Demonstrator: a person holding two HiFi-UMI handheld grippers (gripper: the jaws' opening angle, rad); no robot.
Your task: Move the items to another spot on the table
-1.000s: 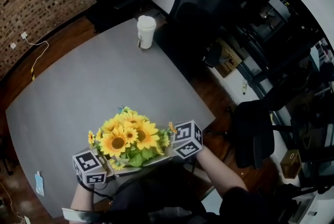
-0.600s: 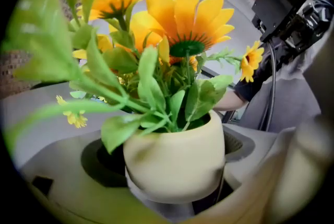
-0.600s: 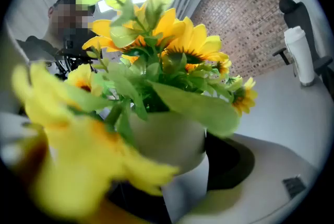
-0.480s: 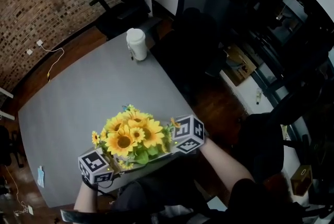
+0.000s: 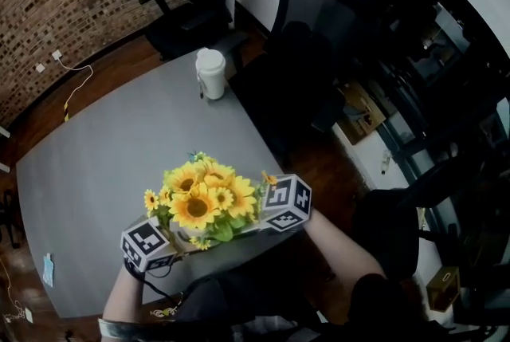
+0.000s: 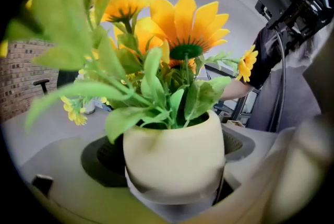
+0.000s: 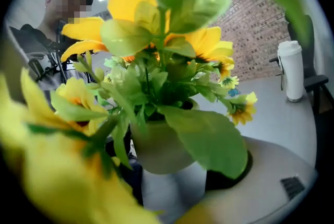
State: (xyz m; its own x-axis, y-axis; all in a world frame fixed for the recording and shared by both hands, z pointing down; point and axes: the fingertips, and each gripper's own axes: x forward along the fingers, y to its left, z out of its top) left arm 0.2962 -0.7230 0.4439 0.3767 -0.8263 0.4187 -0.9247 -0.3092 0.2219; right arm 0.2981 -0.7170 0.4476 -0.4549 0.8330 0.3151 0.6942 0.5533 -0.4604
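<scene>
I read the left gripper (image 6: 170, 189) clamped on the cream sunflower pot (image 6: 175, 157) at the grey table's (image 5: 111, 141) near edge. The right gripper's (image 7: 168, 168) jaws, which have just been closing, also pinch the pot. Leaves and blurred petals cover most of that contact.

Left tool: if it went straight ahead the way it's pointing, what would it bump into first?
The cream flower pot with the sunflowers. It sits right between the left tool's jaws, so nothing else comes first.
</scene>
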